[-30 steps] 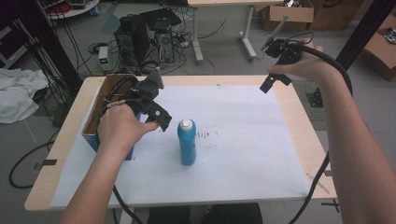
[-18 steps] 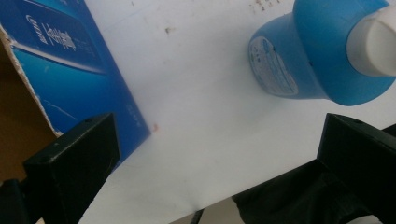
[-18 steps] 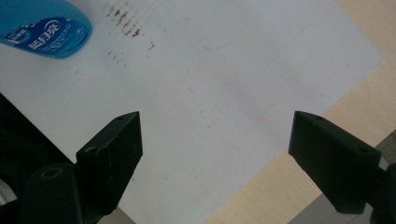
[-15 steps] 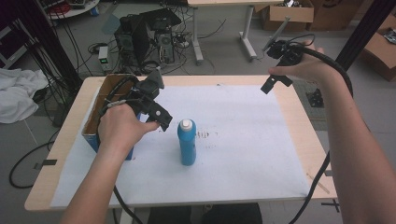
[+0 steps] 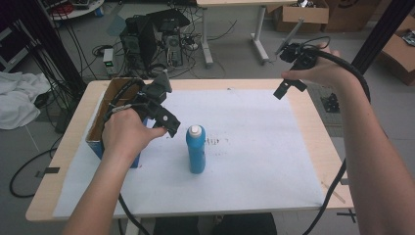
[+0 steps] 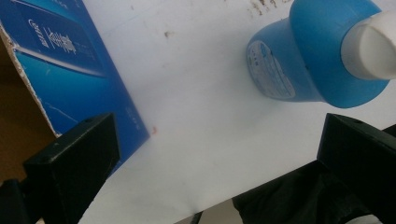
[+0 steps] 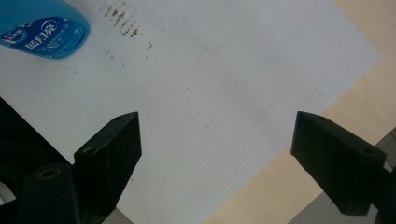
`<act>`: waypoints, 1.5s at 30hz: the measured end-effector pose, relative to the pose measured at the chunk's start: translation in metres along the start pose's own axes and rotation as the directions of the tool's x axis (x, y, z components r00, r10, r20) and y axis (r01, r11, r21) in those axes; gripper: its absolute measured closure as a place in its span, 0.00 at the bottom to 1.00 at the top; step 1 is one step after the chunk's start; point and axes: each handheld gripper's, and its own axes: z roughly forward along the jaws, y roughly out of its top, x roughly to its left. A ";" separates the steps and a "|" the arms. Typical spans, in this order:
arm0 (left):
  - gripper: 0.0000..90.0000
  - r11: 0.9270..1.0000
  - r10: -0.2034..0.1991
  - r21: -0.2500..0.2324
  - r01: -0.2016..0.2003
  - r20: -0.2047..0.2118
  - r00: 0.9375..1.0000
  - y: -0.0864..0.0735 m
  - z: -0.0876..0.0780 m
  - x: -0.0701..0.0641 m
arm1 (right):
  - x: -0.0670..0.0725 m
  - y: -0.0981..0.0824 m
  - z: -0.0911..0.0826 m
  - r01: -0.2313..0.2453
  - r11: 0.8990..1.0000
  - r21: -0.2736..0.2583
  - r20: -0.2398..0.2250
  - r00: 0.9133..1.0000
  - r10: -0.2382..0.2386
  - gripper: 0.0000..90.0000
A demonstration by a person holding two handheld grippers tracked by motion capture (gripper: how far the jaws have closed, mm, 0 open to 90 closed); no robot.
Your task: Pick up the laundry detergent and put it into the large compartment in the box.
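1. The table (image 5: pixel 63 161) is light wood and fills the centre of the high view. A white paper sheet (image 5: pixel 254 147) covers most of its top.
2. A blue bottle (image 5: pixel 196 149) with a white cap stands upright on the sheet, slightly left of the frame's centre. In the left gripper view it sits at the upper right (image 6: pixel 317 56); in the right gripper view its labelled body shows at the upper left corner (image 7: pixel 42 28).
3. A blue-sided cardboard box (image 5: pixel 110 98), open at the top, rests at the left edge of the table, partly on the sheet. In the left gripper view its printed blue wall (image 6: pixel 70 70) occupies the upper left.
4. The left claw (image 5: pixel 164 105) is held by the left hand (image 5: pixel 125 134), left of centre in the high view, between box and bottle. Its jaws stand wide apart and hold nothing. The bottle lies just beside the forward jaw, not touching it as far as can be seen.
5. The right claw (image 5: pixel 291 68) is held by the right hand (image 5: pixel 323 71) at the upper right of the high view, over the far right corner of the table and well apart from the bottle. Its own view shows both jaws spread wide over bare sheet and table edge, gripping nothing.
6. Small brown marks (image 7: pixel 123 23) dot the sheet near the bottle.
7. Computer equipment and cables (image 5: pixel 151 39) lie on the floor beyond the table, at the upper part of the high view.
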 end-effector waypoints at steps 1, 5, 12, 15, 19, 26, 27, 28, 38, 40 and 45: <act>0.00 1.000 0.001 0.001 -0.001 0.001 1.000 0.000 0.000 0.000 | 0.000 0.000 0.000 -0.003 1.000 0.000 0.002 1.000 0.003 0.18; 0.00 1.000 0.003 0.001 -0.003 0.001 1.000 0.001 0.001 -0.001 | 0.000 0.000 0.001 -0.001 1.000 0.003 0.000 1.000 0.001 0.18; 0.00 1.000 0.012 0.000 -0.012 0.008 1.000 0.004 0.001 -0.005 | -0.001 0.000 0.002 -0.007 1.000 0.003 0.004 1.000 0.007 0.18; 0.00 1.000 0.010 0.006 -0.010 0.004 1.000 0.005 0.001 -0.007 | 0.000 -0.001 0.002 -0.005 1.000 0.003 0.000 1.000 0.005 0.18; 0.00 1.000 0.008 0.003 -0.008 0.003 1.000 0.005 -0.002 -0.007 | 0.000 -0.002 0.002 0.001 1.000 0.001 0.003 1.000 -0.001 0.18; 0.00 1.000 -0.002 -0.005 0.002 0.010 1.000 0.009 -0.005 -0.013 | -0.001 -0.006 0.001 -0.003 1.000 -0.004 0.002 1.000 0.003 0.18; 0.00 1.000 -0.005 -0.007 0.005 0.011 1.000 0.009 -0.005 -0.014 | -0.002 -0.007 0.001 -0.007 1.000 -0.007 0.002 1.000 0.007 0.18; 0.00 1.000 -0.005 -0.008 0.005 0.012 1.000 0.010 -0.005 -0.015 | -0.002 -0.007 0.001 -0.007 1.000 -0.007 0.002 1.000 0.007 0.18; 0.00 0.999 -0.037 -0.035 0.038 0.043 0.998 0.017 -0.011 -0.028 | -0.003 -0.008 0.004 -0.006 1.000 -0.005 0.000 1.000 0.006 0.18; 0.00 0.998 -0.041 -0.036 0.042 0.044 0.998 0.019 -0.011 -0.032 | -0.003 -0.008 0.004 -0.003 1.000 -0.005 0.000 1.000 0.003 0.18; 0.00 0.998 -0.046 -0.036 0.047 0.040 0.998 0.025 -0.008 -0.043 | -0.004 -0.008 0.005 0.006 1.000 -0.007 0.001 1.000 -0.006 0.18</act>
